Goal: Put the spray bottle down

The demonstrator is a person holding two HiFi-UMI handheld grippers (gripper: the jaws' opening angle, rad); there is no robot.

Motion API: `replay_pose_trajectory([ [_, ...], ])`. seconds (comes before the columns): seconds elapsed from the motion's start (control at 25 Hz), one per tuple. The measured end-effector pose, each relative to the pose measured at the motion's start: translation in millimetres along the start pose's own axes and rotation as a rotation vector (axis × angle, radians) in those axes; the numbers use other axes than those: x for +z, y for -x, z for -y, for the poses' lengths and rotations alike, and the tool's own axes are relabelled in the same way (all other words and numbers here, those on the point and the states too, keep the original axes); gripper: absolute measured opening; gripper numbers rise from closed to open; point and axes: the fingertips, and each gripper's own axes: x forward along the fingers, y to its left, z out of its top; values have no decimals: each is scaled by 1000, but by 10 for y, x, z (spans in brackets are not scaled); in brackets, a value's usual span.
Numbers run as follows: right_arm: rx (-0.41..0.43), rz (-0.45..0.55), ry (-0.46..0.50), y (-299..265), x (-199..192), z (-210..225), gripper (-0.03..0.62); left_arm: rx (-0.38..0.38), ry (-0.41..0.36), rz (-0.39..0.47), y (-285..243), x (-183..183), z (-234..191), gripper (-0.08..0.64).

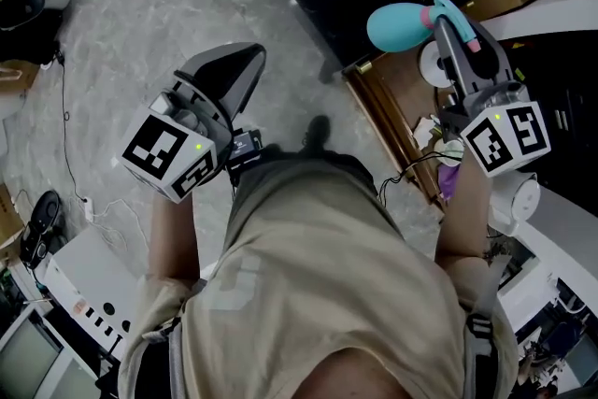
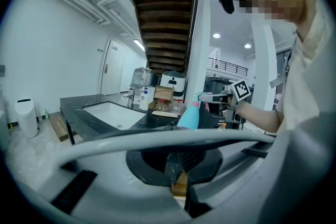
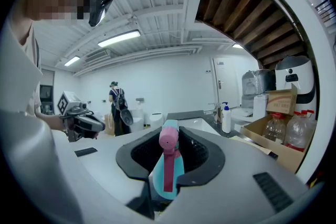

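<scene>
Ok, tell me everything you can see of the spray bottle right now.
The spray bottle looks like teal plastic, with a rounded body, a pink collar and a teal trigger head with a pink nozzle. The right gripper has its jaws clamped on the head. The bottle hangs tilted in the air, head up and body lower, with its nozzle facing back toward that gripper. Nothing else touches it, and it rests on no surface.

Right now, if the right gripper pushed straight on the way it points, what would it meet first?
Probably the black countertop around the white sink, beyond the turquoise, pink-nozzled spray bottle that the right gripper holds; depth is unclear.
</scene>
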Motion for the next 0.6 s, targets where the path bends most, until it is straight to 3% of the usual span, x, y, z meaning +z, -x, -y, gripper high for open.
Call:
replay_pose_trajectory([
  [0.6, -38, -17, 34, -163, 16, 303, 93, 0, 9, -19, -107, -22, 4, 9],
])
